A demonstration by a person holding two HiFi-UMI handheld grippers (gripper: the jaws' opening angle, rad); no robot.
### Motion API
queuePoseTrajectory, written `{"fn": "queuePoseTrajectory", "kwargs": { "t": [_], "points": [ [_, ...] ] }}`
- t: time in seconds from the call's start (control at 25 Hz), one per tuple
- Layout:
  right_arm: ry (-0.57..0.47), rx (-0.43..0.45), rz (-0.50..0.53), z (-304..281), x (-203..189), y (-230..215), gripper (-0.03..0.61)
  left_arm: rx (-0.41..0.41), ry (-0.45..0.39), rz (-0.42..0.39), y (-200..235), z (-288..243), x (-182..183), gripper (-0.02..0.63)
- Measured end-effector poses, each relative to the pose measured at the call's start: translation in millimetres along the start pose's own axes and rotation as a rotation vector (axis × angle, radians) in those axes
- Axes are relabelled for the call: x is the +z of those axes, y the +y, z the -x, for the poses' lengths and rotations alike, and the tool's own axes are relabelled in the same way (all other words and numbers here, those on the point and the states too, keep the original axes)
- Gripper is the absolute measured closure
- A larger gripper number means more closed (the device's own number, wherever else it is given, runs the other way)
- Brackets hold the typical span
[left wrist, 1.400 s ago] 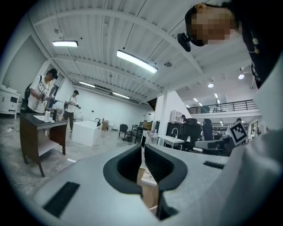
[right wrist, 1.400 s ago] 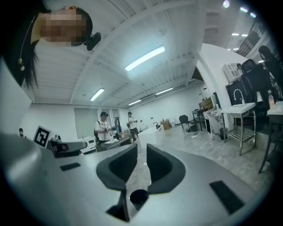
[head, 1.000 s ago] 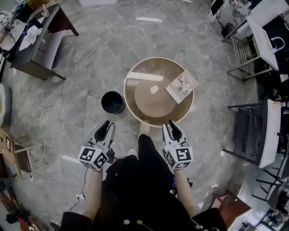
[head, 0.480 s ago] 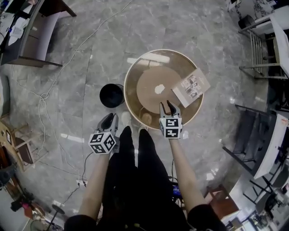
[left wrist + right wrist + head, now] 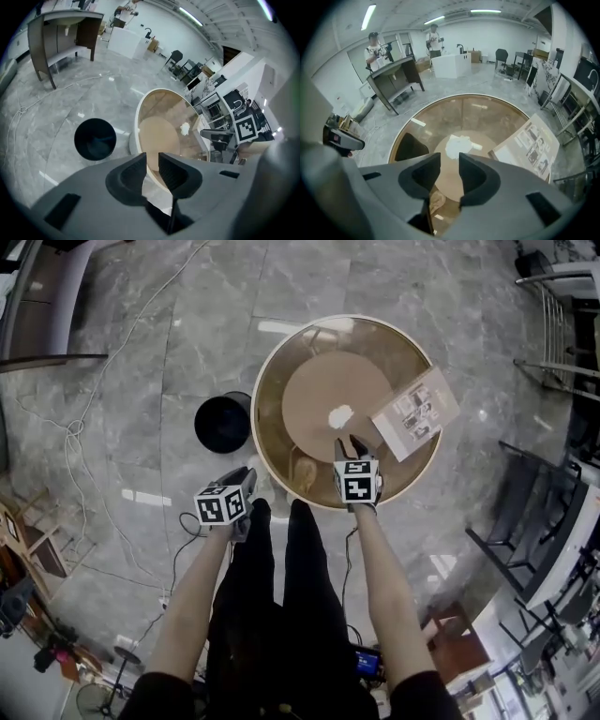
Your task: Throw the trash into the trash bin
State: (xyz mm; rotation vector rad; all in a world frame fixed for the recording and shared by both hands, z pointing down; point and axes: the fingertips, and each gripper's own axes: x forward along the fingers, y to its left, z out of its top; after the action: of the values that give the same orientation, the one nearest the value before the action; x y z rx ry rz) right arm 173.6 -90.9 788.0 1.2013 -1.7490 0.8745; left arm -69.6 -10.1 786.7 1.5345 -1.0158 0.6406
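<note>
Hovering right gripper [image 5: 352, 446], empty jaws parted and just narrowing slightly, right behind crumpled paper wad [image 5: 340, 415]; holding left gripper [image 5: 244, 474], also parted and empty, farther off near trash bin [image 5: 223, 423].

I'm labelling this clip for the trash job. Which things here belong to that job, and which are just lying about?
Job:
- paper wad, on the table
- black bin, on the floor beside the table

Lying about:
- booklet, at the table's edge
- desk
</note>
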Motion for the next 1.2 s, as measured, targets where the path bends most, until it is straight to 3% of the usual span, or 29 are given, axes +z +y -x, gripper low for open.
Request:
{"fn": "queuePoseTrajectory", "kwargs": {
  "t": [0.36, 0.52, 0.68, 0.92, 1.2],
  "points": [
    [0.101, -0.02, 0.069, -66.4, -12.5, -14.3, 0.458, -0.001, 0.135, 0.056, 43.4, -39.8, -30.8, 0.535],
    [0.132, -0.064, 0.159, -73.1, -11.1, -16.4, 0.575, 0.016, 0.139, 0.067, 57.5, -49.4, -24.3, 0.54],
    [0.107, -0.06, 0.161, -66.4, -3.3, -2.5, 0.575, 0.014, 0.096, 0.07, 61.1, -52.4, -4.0, 0.543],
    [0.072, -0.006, 0.218, -66.2, 20.0, 46.1, 0.575, -0.007, 0.03, 0.094, 59.0, -45.3, 18.3, 0.543],
    [0.054, 0.102, 0.33, -83.2, 51.2, 132.4, 0.575, 0.008, 0.006, 0.159, 88.7, -18.9, 2.8, 0.543]
  ]
}}
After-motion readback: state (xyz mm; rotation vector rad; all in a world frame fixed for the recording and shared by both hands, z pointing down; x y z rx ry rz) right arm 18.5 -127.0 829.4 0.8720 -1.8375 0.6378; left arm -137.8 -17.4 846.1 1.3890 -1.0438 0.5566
